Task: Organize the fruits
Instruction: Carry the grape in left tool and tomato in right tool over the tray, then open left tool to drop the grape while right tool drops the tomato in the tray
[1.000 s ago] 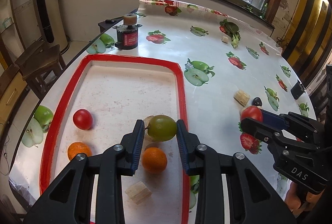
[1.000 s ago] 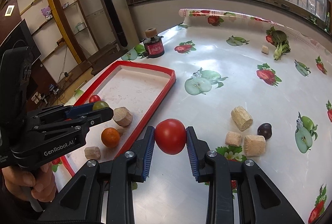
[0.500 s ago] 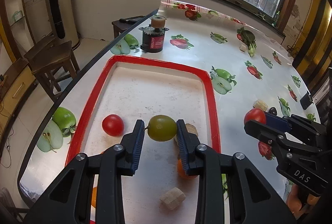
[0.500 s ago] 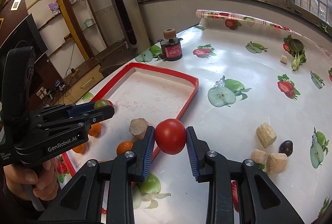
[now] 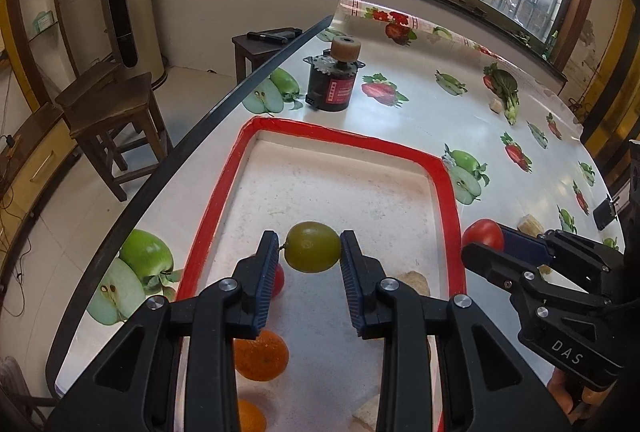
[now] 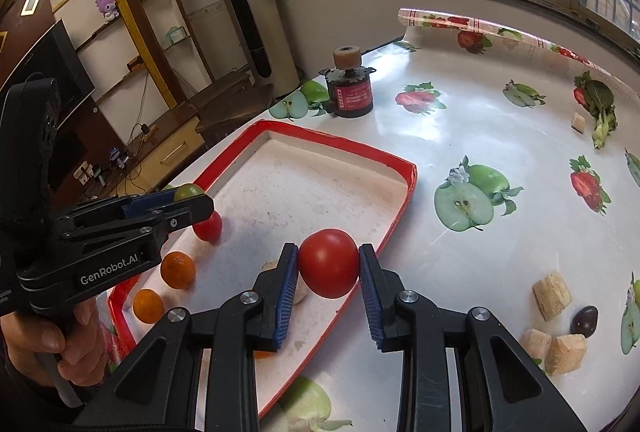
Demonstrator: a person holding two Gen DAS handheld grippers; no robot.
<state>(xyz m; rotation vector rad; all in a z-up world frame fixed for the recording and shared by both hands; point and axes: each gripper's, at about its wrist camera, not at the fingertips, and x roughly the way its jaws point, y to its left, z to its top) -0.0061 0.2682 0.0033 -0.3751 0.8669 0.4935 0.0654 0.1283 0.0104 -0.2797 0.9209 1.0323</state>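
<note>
My left gripper [image 5: 310, 252] is shut on a green fruit [image 5: 312, 247] and holds it above the white, red-rimmed tray [image 5: 344, 139]. My right gripper [image 6: 328, 264] is shut on a red tomato [image 6: 329, 263] and holds it over the tray's [image 6: 360, 147] right rim. In the tray lie a small red tomato [image 6: 208, 227], two oranges [image 6: 178, 270] [image 6: 148, 306] and a cork-like block [image 5: 412, 282]. The right gripper and its tomato [image 5: 482, 234] show at the right of the left wrist view. The left gripper with the green fruit [image 6: 188, 191] shows at the left of the right wrist view.
A black and red motor [image 6: 352, 87] stands beyond the tray's far end. Several cork blocks [image 6: 554, 296] and a dark plum [image 6: 584, 320] lie on the fruit-print tablecloth to the right. Wooden stools [image 5: 112, 103] stand past the table's left edge.
Both grippers have moved forward and left with their fruits. The green fruit is now over the tray's middle and the tomato has come over the tray's right rim.
</note>
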